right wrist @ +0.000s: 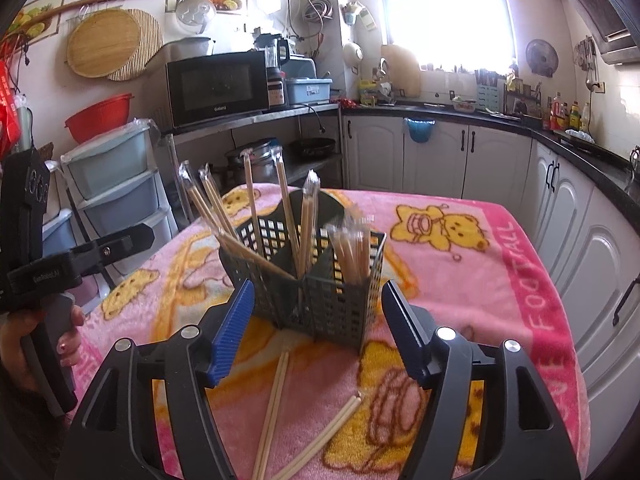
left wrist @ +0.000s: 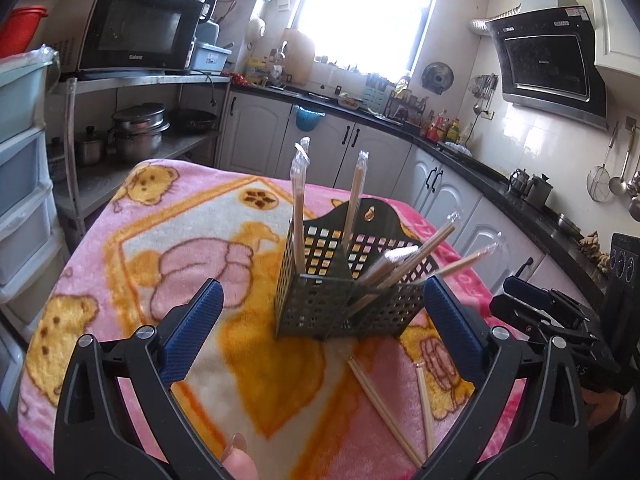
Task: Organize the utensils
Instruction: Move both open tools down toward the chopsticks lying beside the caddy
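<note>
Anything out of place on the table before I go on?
Yes. Two pairs of chopsticks lie loose on the blanket in front of the basket, while the rest stand inside it. Several of those lean out over the basket's rim rather than standing upright.

Black left gripper (left wrist: 320, 304) and right gripper (right wrist: 318, 312); ribbed blue pads (left wrist: 192, 336); silver screws.
</note>
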Tool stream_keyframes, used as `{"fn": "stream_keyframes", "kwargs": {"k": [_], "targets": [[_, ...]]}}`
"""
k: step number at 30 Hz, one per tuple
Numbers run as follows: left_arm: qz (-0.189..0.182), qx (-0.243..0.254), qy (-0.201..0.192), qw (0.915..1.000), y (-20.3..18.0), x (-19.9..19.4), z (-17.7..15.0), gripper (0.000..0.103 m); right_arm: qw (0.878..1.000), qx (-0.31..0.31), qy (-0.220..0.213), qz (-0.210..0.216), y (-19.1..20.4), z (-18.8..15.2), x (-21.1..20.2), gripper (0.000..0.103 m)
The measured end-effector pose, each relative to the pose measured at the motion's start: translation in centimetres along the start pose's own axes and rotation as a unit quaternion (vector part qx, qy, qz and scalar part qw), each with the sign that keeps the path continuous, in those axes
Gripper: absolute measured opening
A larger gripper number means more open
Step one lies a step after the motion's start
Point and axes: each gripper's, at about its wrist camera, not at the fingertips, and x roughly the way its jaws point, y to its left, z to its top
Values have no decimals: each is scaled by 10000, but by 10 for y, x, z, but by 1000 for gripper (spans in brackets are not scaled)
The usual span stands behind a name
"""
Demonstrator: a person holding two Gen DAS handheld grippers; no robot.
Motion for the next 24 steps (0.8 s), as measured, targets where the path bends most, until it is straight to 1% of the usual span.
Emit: {"fn": "stream_keyframes", "kwargs": {"k": [19,24], "targets": [[47,-93,620,9980,5,27,-39,92,9981,68,619,17,-4,-44,18,64],[-25,-143,795,9967,5,38,-48,92,9970,154,764,-36,-11,-52,25,64]]}}
